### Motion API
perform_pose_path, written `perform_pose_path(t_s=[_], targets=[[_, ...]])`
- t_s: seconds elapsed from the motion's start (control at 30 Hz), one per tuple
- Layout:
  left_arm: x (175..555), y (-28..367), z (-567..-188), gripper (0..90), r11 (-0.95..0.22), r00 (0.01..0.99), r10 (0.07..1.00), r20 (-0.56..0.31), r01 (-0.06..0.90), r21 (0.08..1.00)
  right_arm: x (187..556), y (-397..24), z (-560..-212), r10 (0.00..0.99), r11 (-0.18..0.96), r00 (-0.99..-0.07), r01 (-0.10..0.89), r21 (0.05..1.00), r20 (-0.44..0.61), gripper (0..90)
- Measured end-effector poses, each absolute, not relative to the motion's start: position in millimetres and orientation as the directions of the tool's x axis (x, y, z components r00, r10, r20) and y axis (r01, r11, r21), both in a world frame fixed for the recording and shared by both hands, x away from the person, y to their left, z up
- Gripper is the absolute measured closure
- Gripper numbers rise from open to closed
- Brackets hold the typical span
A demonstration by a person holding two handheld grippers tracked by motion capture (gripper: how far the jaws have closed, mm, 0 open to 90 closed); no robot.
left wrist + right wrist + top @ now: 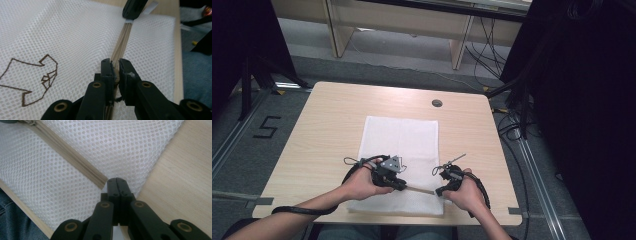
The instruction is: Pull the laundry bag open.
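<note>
Left gripper (115, 65): jaws nearly closed, pinching the beige zipper (121, 43) of the mesh laundry bag (401, 150).
Right gripper (117, 182): jaws pressed together on the bag's edge, at the zipper's end.
Bag: flat on the wooden table (322, 120), near the person's edge.
</note>
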State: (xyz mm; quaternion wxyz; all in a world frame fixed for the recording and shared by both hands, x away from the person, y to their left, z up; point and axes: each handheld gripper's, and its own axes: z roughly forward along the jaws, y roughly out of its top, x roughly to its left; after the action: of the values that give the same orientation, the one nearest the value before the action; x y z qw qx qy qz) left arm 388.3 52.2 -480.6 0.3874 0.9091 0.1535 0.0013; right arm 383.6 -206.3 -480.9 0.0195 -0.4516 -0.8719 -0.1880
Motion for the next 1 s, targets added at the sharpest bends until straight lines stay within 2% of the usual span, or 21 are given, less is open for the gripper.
perform_pose_path(t_s=[0.17, 0.23, 0.3, 0.37, 0.47, 0.5, 0.57, 0.83, 0.93, 1.0], targets=[[386.9, 52.5, -480.8, 82.2, -0.651, 0.952, 0.281, -0.120, 0.281, 0.706, 383.6, -206.4, -481.0, 0.780, 0.520, -0.590, 0.796, 0.311, 0.207, 90.0], [387.8, 56.4, -479.9, 82.2, -0.677, 0.956, 0.285, -0.075, 0.256, 0.690, 383.4, -206.8, -480.8, 0.781, 0.521, -0.590, 0.796, 0.309, 0.203, 90.0], [390.9, 66.2, -478.6, 82.2, -0.655, 0.943, 0.314, -0.113, 0.301, 0.693, 383.9, -207.7, -482.2, 0.776, 0.528, -0.599, 0.788, 0.315, 0.198, 90.0], [393.9, 77.6, -475.9, 82.2, -0.657, 0.938, 0.333, -0.095, 0.303, 0.690, 384.0, -207.4, -481.1, 0.780, 0.521, -0.591, 0.795, 0.311, 0.206, 90.0], [392.1, 86.0, -472.2, 82.2, -0.618, 0.930, 0.335, -0.150, 0.337, 0.710, 384.0, -205.9, -480.8, 0.781, 0.515, -0.585, 0.801, 0.306, 0.218, 90.0], [389.2, 83.6, -470.8, 82.2, -0.646, 0.942, 0.322, -0.101, 0.296, 0.704, 385.0, -206.5, -481.0, 0.775, 0.525, -0.596, 0.793, 0.309, 0.212, 90.0], [388.7, 82.5, -470.5, 82.1, -0.658, 0.947, 0.312, -0.073, 0.271, 0.702, 385.3, -206.1, -480.6, 0.769, 0.536, -0.605, 0.786, 0.308, 0.204, 90.0], [385.8, 85.5, -472.6, 82.2, -0.647, 0.941, 0.321, -0.108, 0.301, 0.701, 384.0, -206.4, -481.0, 0.781, 0.516, -0.587, 0.800, 0.307, 0.215, 90.0], [385.7, 86.1, -472.8, 82.2, -0.651, 0.942, 0.318, -0.104, 0.297, 0.699, 384.1, -206.7, -480.8, 0.778, 0.518, -0.589, 0.798, 0.308, 0.218, 90.0], [386.1, 88.4, -472.2, 82.2, -0.673, 0.947, 0.313, -0.072, 0.274, 0.687, 383.9, -206.9, -480.9, 0.776, 0.522, -0.594, 0.794, 0.311, 0.214, 90.0]])
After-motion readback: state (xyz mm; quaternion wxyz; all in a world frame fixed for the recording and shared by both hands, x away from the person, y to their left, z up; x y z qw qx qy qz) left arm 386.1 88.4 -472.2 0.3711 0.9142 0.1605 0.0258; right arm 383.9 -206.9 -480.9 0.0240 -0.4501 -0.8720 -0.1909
